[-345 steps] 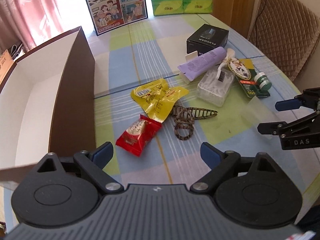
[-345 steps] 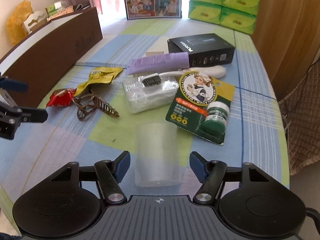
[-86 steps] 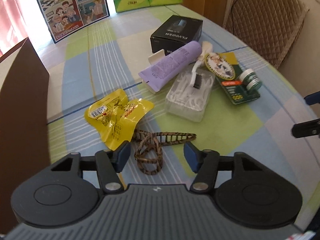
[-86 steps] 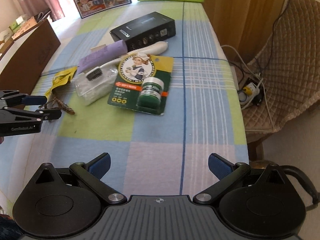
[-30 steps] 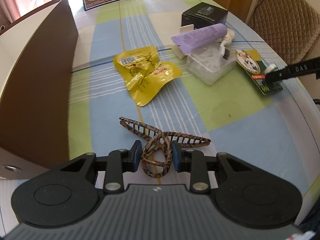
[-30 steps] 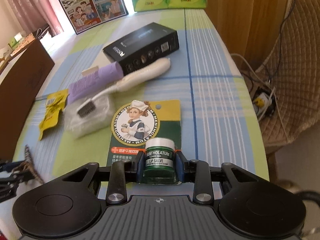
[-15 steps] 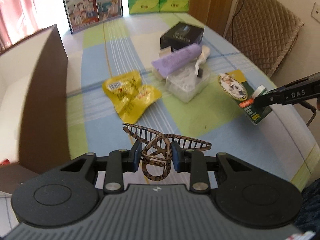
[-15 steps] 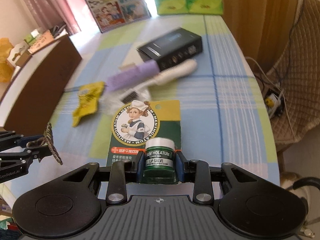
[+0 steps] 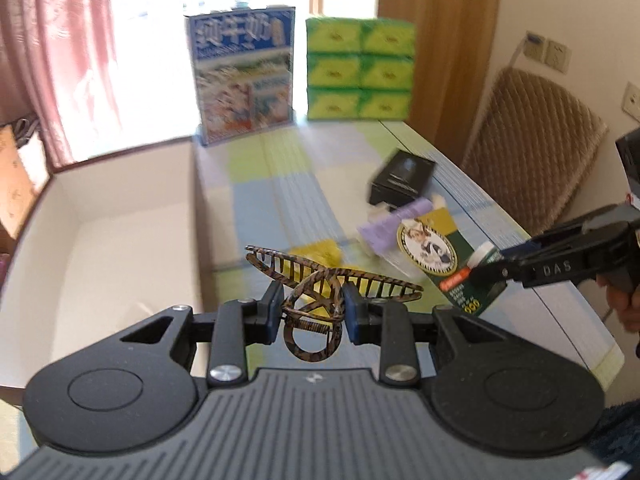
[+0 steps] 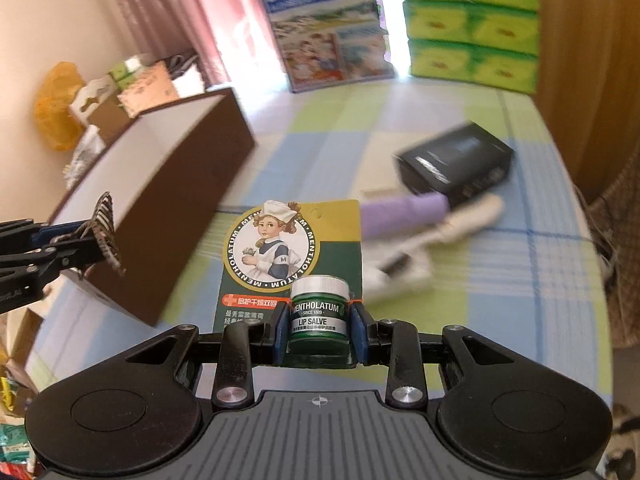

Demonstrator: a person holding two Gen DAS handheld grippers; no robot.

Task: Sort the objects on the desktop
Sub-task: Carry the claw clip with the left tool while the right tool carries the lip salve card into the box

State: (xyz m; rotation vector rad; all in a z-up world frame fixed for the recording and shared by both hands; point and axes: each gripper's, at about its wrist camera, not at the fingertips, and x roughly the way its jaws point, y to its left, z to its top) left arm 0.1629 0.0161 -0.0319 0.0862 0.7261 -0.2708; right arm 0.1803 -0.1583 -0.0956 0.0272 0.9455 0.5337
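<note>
Aloft: left tongs point(image 9: 310, 307) pinch the tortoiseshell plastic hair claw point(image 9: 320, 280), long axis crosswise; brown white-lined cardboard box point(image 9: 120, 216) lies left (nearer this hand). Right tongs point(image 10: 319, 330) clamp the carded green lip-salve jar point(image 10: 319, 312).

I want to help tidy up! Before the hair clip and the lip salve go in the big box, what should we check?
1. Left gripper fingers clamp the hair claw clip: ok.
2. Right gripper fingers clamp the Mentholatum lip salve pack: ok.
3. Both lifted off the table: ok.
4. Brown box open on top: ok.
5. Room inside the box: cannot tell, floor only partly visible.
</note>
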